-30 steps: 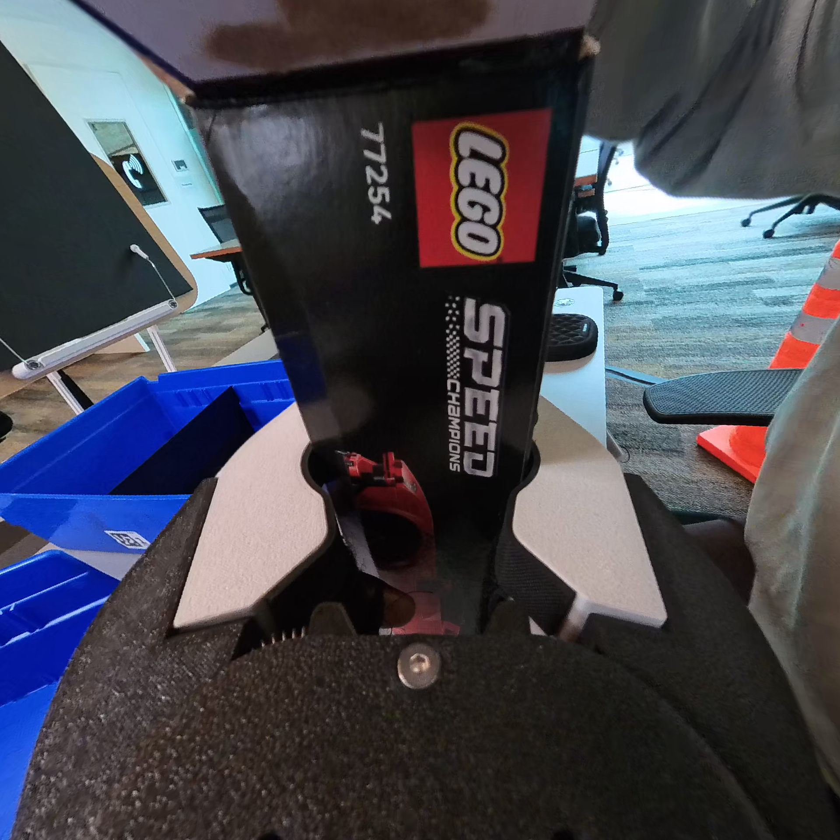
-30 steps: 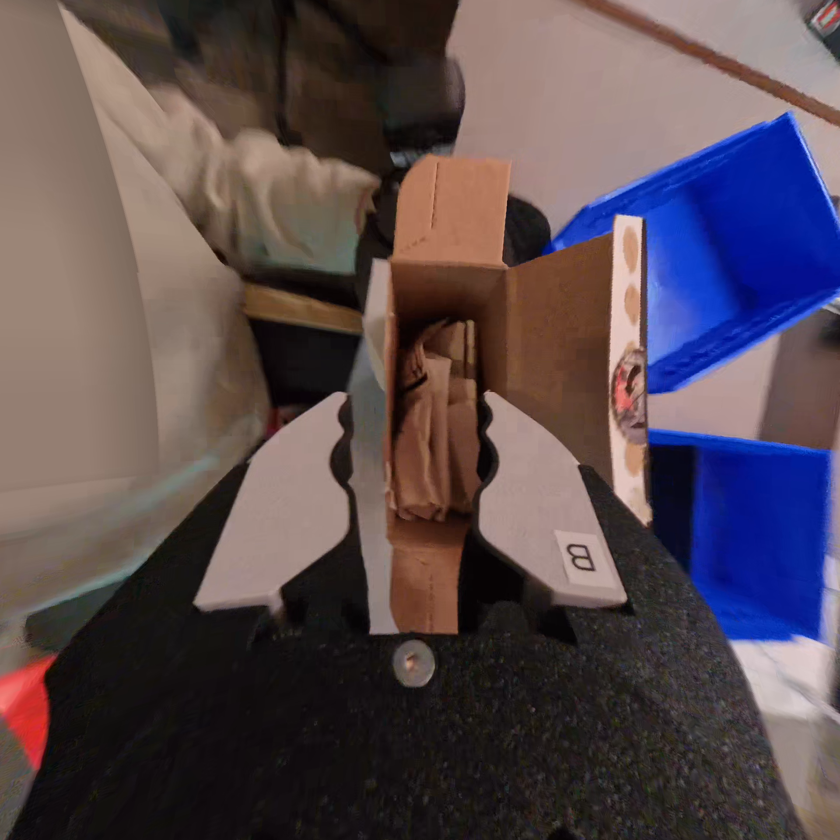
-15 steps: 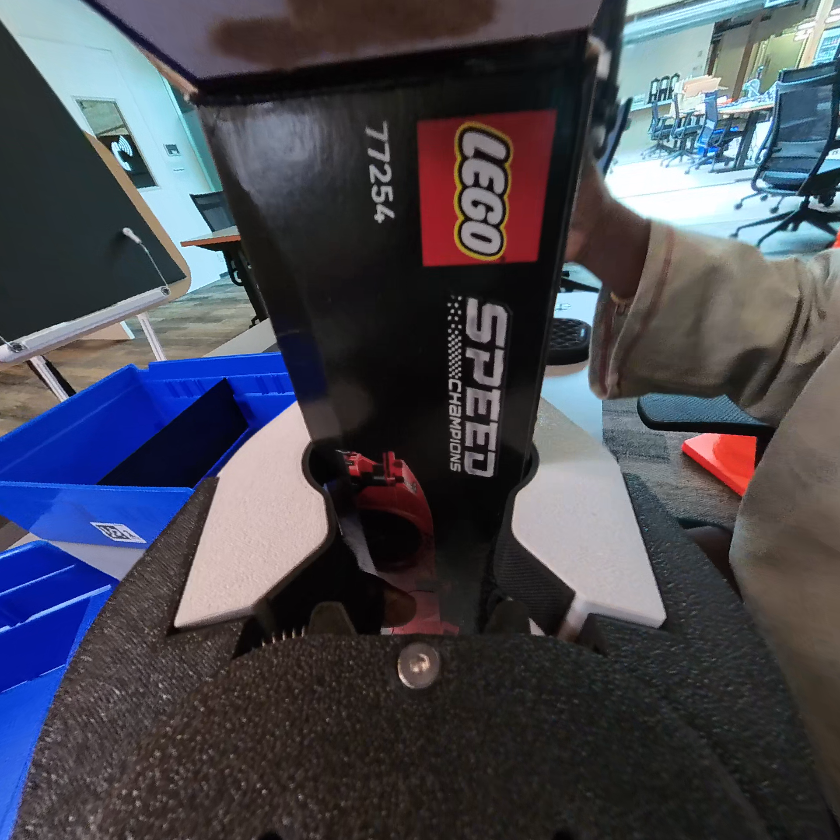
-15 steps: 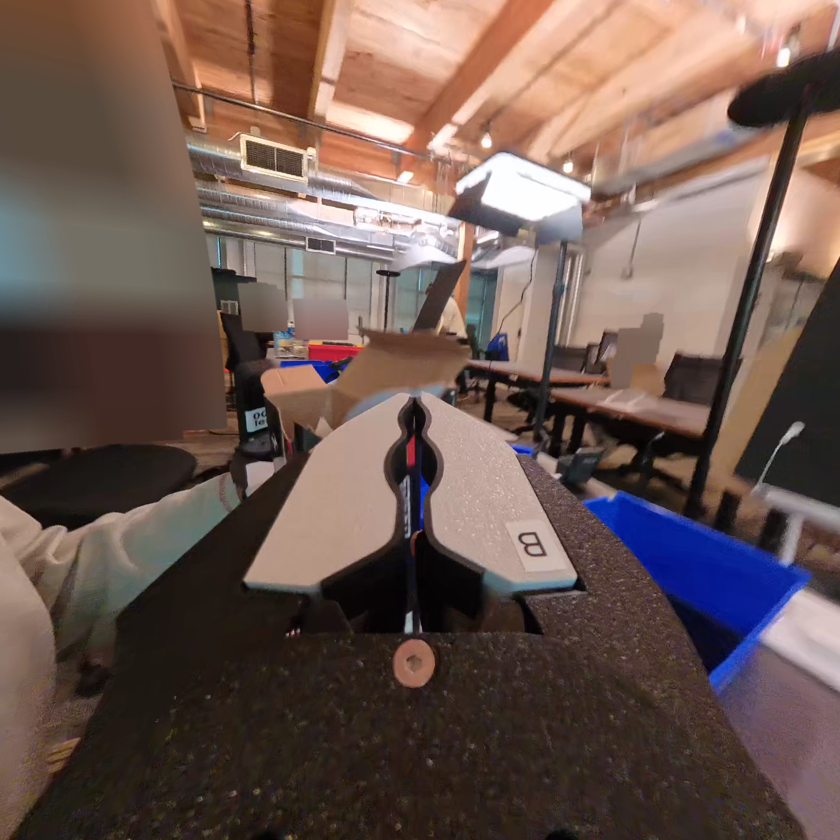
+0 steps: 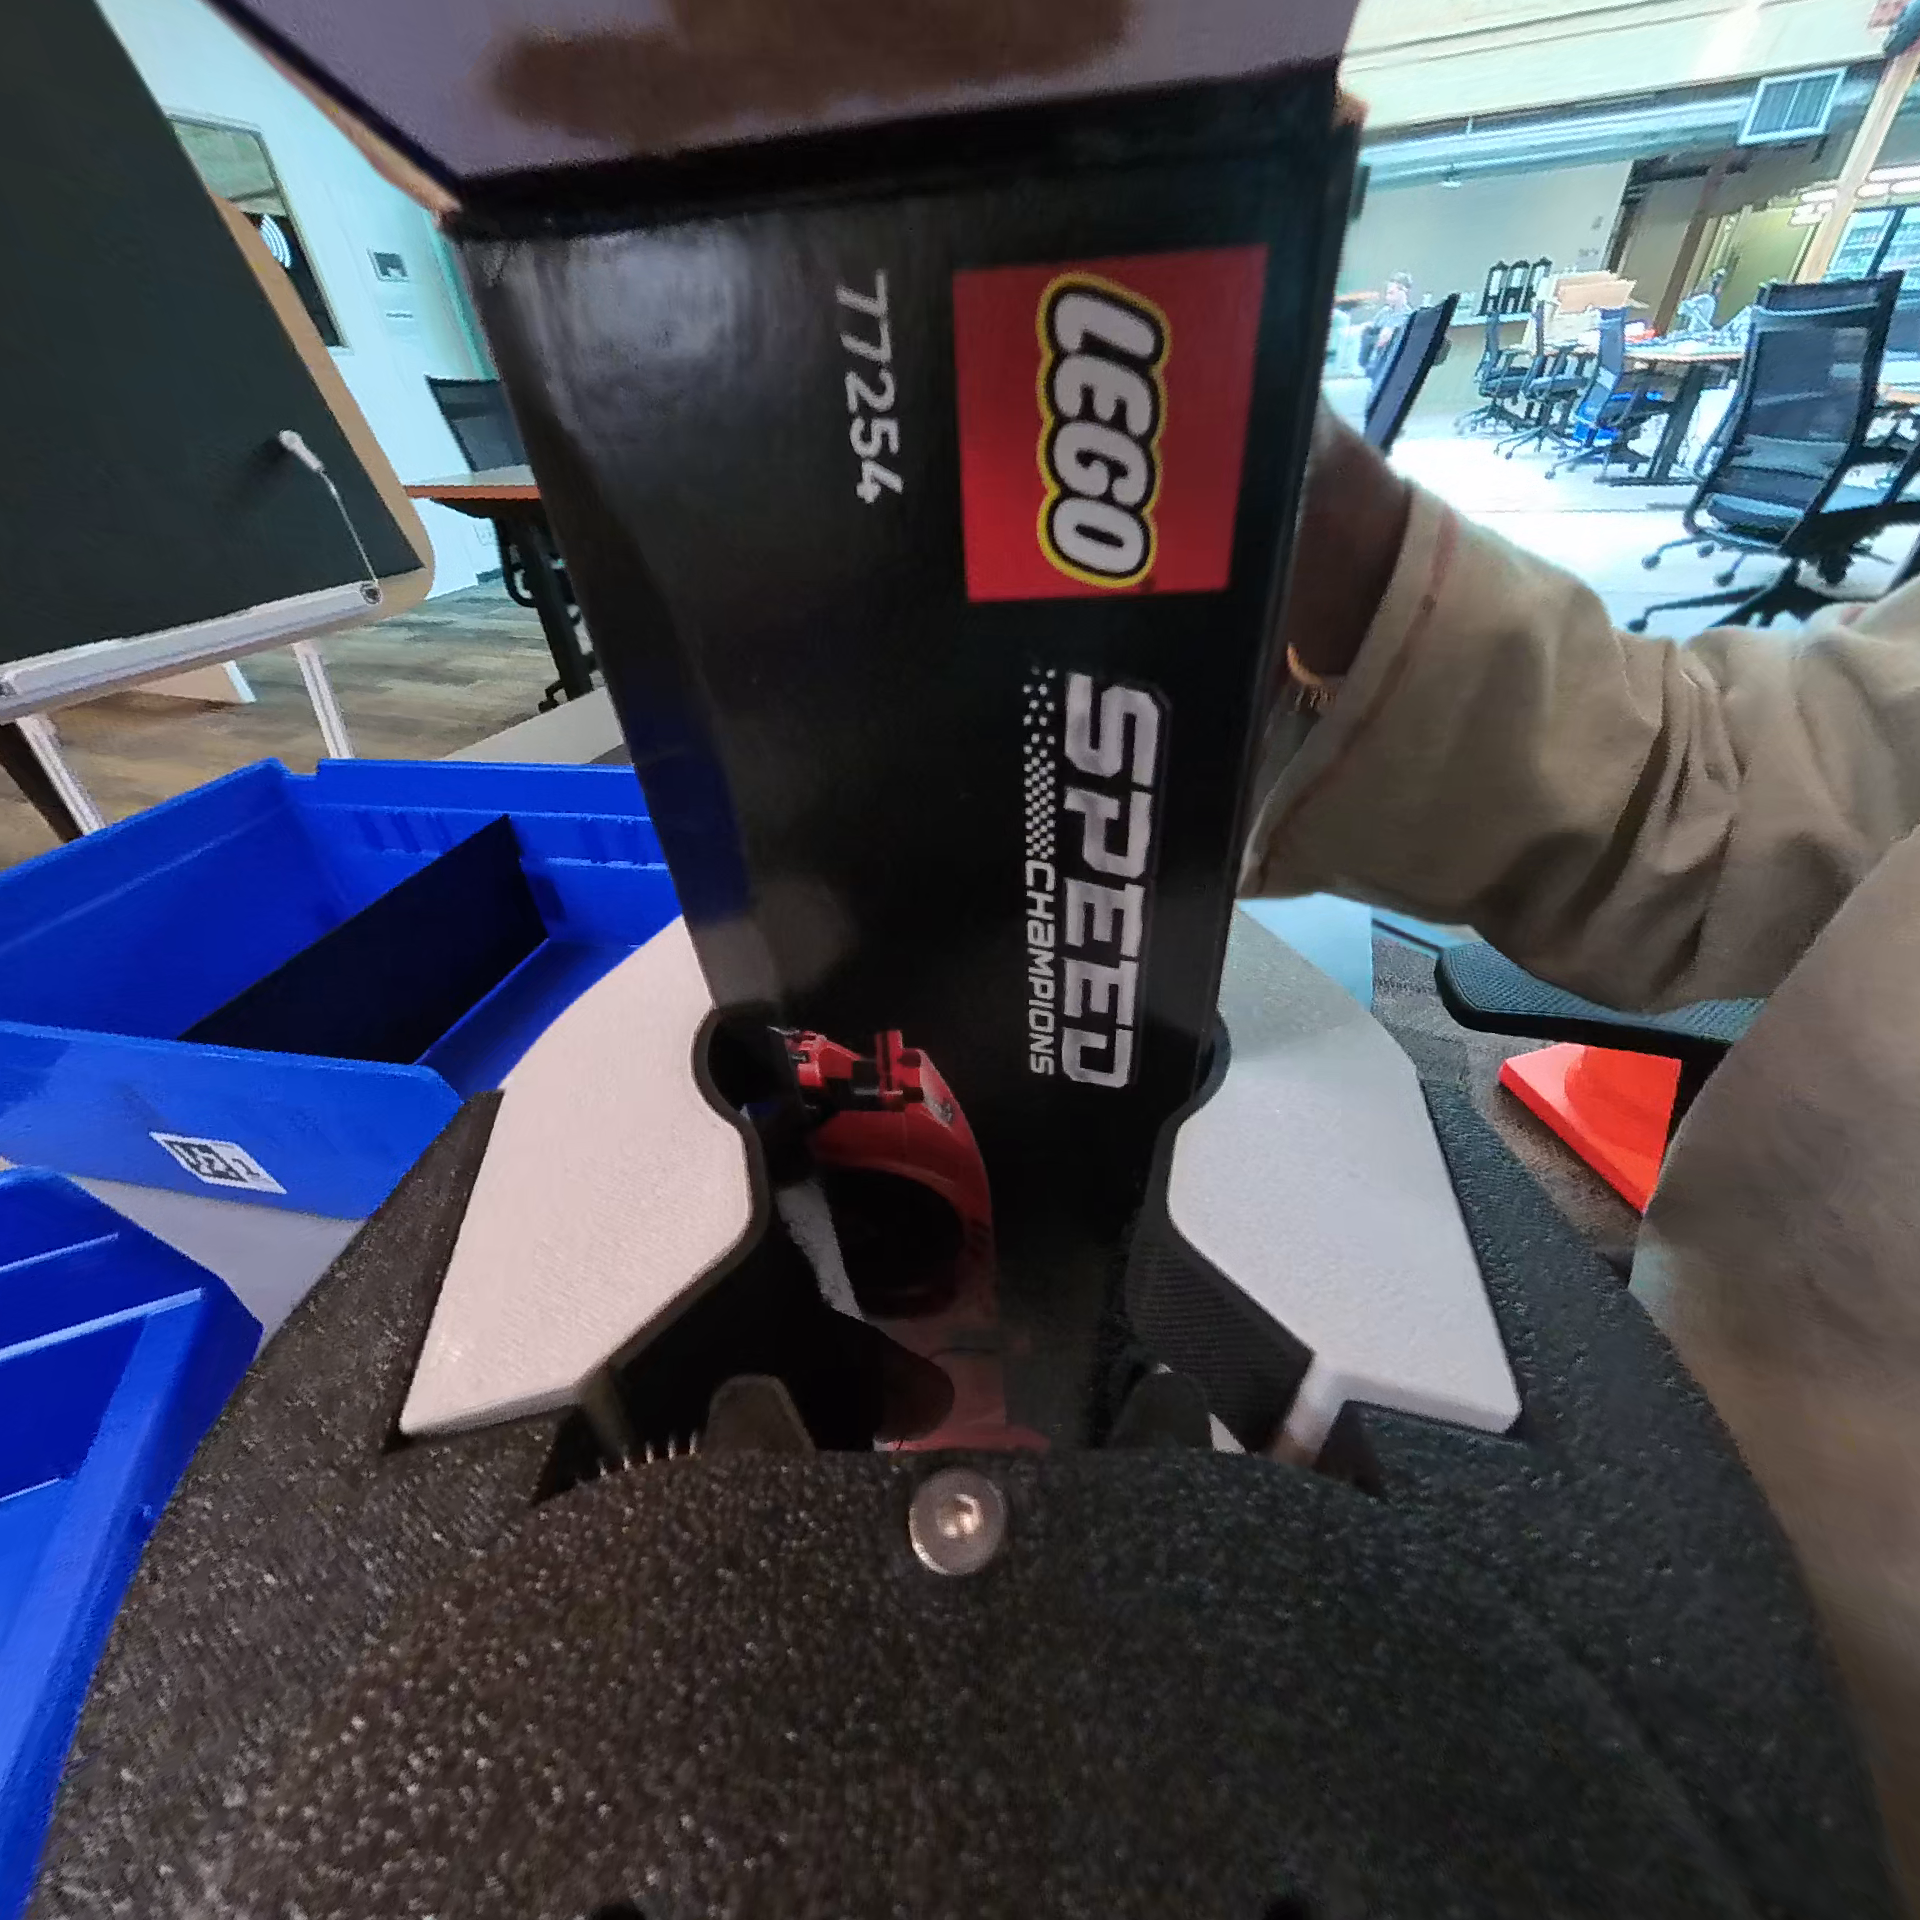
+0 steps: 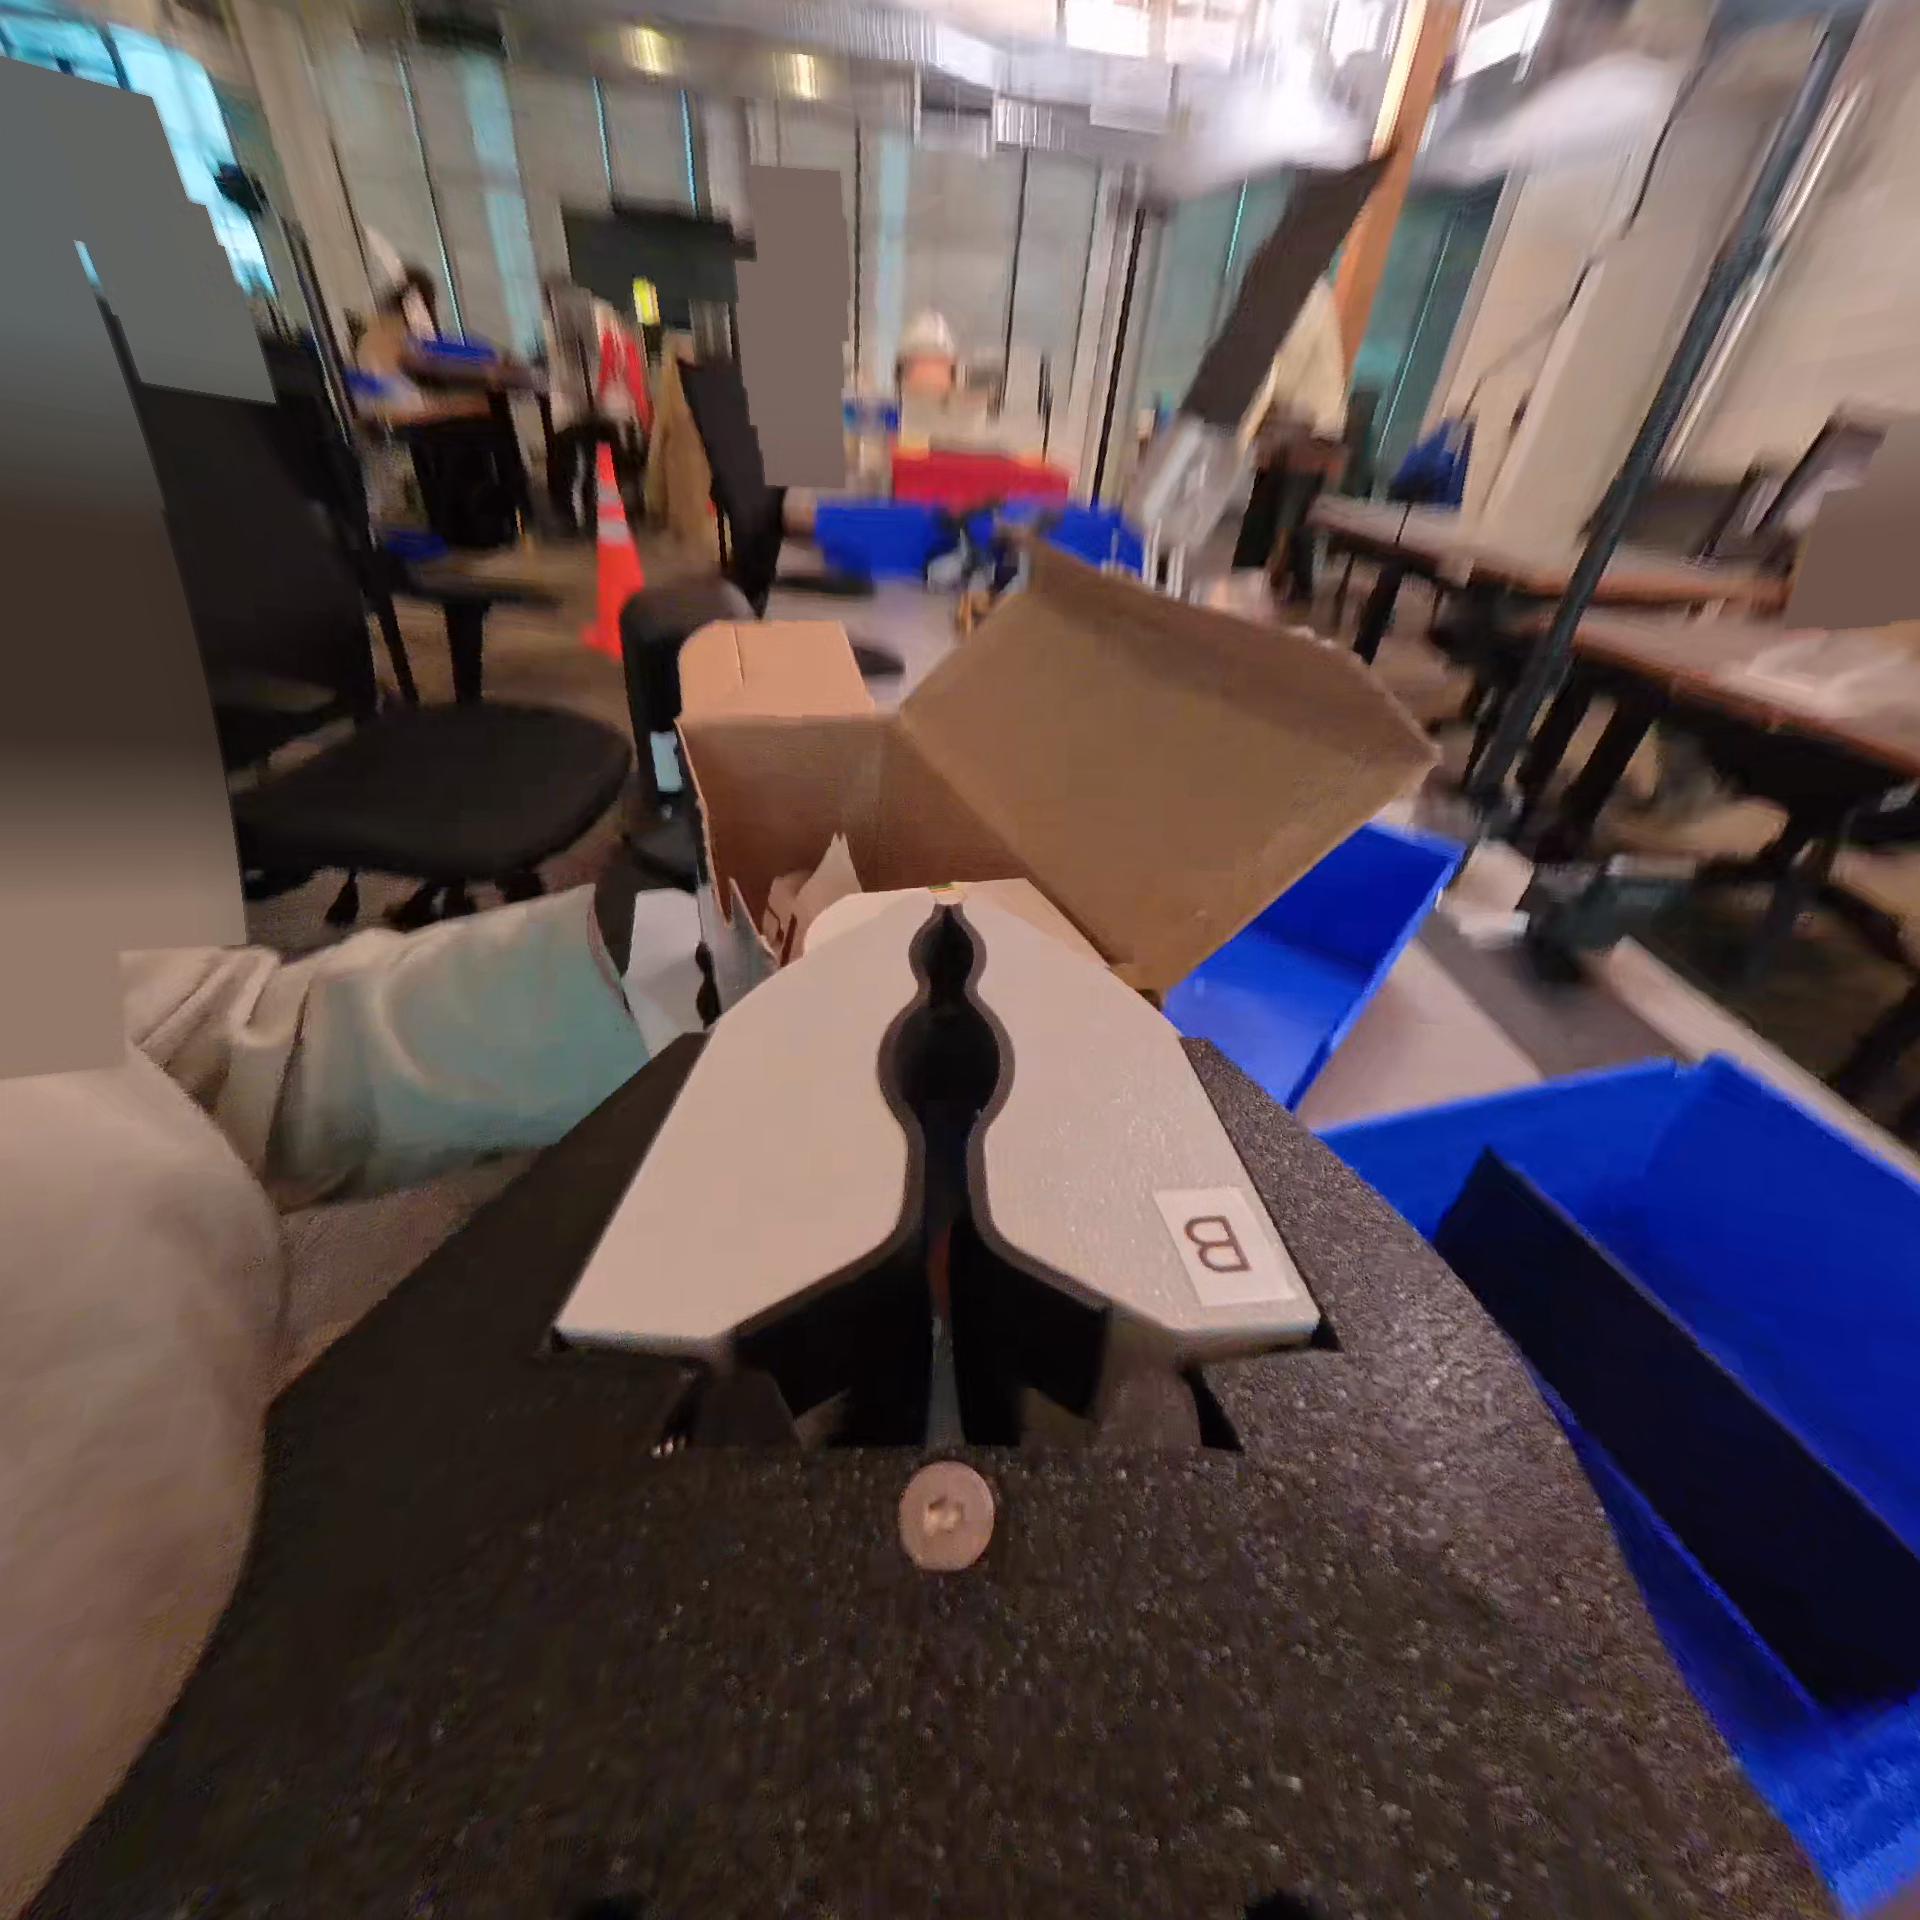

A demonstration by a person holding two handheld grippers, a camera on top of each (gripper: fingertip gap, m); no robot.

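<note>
My left gripper [image 5: 961, 1039] is shut on a tall black toy box [image 5: 935, 520] with a red logo patch and holds it upright, close to the camera. A person's hand and beige sleeve [image 5: 1558, 779] reach past the box's right edge. In the right wrist view the same box shows its brown inside and open top flaps [image 6: 1091, 748], just beyond my right gripper [image 6: 940, 914]. The right fingers [image 6: 790, 1143] are pressed together, with a thin flat item seen edge-on between them; I cannot tell what it is.
Blue bins with dark dividers sit at the left [image 5: 260, 935] and, in the right wrist view, at the right [image 6: 1714, 1299]. A black board on a stand [image 5: 156, 364], an orange cone [image 5: 1590, 1112], office chairs [image 6: 436, 790] and long tables [image 6: 1662, 644] stand around. About 11 centimeters separates my left fingertips from my right.
My right gripper was open inside the box around brown paper bags. It has come out, shut, and now sits below the box's open top. The left gripper and box stayed put.
</note>
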